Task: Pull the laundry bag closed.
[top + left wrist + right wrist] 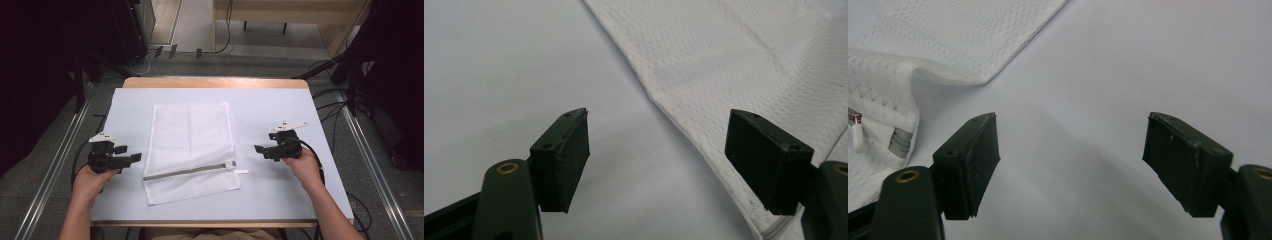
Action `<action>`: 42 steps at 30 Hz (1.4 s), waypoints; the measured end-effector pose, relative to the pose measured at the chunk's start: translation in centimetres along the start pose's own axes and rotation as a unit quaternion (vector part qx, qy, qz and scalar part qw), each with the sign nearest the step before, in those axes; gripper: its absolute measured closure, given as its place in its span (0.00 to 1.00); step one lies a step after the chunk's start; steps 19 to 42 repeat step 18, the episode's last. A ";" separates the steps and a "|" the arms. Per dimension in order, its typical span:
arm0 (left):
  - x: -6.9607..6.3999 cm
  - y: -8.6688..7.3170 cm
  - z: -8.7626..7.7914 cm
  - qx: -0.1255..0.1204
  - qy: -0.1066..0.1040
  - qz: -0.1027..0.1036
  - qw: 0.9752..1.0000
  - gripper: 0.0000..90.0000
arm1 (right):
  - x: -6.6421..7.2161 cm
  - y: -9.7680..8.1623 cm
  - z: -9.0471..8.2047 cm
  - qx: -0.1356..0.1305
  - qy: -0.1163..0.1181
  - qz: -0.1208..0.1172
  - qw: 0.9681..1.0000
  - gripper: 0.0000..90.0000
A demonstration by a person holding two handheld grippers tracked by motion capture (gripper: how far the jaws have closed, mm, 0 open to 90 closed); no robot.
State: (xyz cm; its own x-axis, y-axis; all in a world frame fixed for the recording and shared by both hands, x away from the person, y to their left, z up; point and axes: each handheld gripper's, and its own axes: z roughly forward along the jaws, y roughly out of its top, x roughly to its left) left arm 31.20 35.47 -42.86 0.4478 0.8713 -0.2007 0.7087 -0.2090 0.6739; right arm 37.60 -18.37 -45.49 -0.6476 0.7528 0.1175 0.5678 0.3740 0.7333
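The mesh bag (192, 150) lies lengthwise between my claws — zipper pull (242, 171) toward my right claw (258, 149), the nearer; left claw (136, 157) likewise wide, empty.

The bag (191, 150) was white mesh, woven in a fine dotted pattern. A grey zipper (189, 171) ran across it, ending in a white pull (242, 172) toward 3 o'clock. The counter (280, 107) wore a pale lavender-white cover, with a tan wood edge at 12 o'clock. The left gripper (131, 158) and right gripper (261, 150) were both black, each topped by a whitish-grey plate, with matte black jaws and brass-coloured rivets.
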 end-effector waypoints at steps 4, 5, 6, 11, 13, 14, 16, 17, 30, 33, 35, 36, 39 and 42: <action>0.0 0.0 0.1 0.003 -0.001 -0.001 1.000 0.29 | 0.1 0.0 0.3 0.007 0.001 -0.003 1.000 0.26; 0.1 0.0 0.1 0.003 -0.002 -0.002 1.000 0.29 | 0.1 -0.1 0.3 0.007 0.002 -0.003 1.000 0.26; 0.0 0.0 0.1 0.003 0.000 -0.003 1.000 0.29 | 0.1 -0.1 0.3 0.007 0.003 -0.002 1.000 0.26; 0.0 0.0 0.2 0.006 0.000 -0.001 1.000 0.29 | 0.0 -0.1 0.3 0.009 0.004 0.001 1.000 0.26; 0.0 0.0 0.2 0.007 0.000 -0.001 1.000 0.29 | 0.0 -0.1 0.3 0.009 0.004 0.001 1.000 0.26; 0.0 0.0 0.2 0.008 0.000 -0.001 1.000 0.29 | 0.0 -0.1 0.3 0.010 0.004 0.001 1.000 0.26; 0.0 -0.1 0.3 0.008 0.000 -0.001 1.000 0.29 | 0.0 -0.1 0.3 0.010 0.003 0.001 1.000 0.26; 0.0 -0.1 0.2 0.010 0.000 0.001 1.000 0.29 | 0.0 -0.1 0.3 0.010 0.004 0.000 1.000 0.26; 0.0 -0.1 0.3 0.008 0.000 0.000 1.000 0.29 | -0.1 -0.1 0.3 0.010 0.004 0.002 1.000 0.26; 0.0 -0.1 0.3 0.008 0.000 0.000 1.000 0.29 | -0.1 -0.1 0.3 0.010 0.004 0.002 1.000 0.26; 0.0 -0.1 0.3 0.008 0.000 0.000 1.000 0.29 | -0.1 -0.1 0.3 0.010 0.004 0.002 1.000 0.26; 0.0 -0.1 0.3 0.008 0.000 0.000 1.000 0.29 | -0.1 -0.1 0.3 0.010 0.004 0.002 1.000 0.26; 0.0 -0.1 0.3 0.008 0.000 0.000 1.000 0.29 | -0.1 -0.1 0.3 0.010 0.004 0.002 1.000 0.26; 0.0 -0.1 0.3 0.008 0.000 0.000 1.000 0.29 | -0.1 -0.1 0.3 0.010 0.004 0.002 1.000 0.26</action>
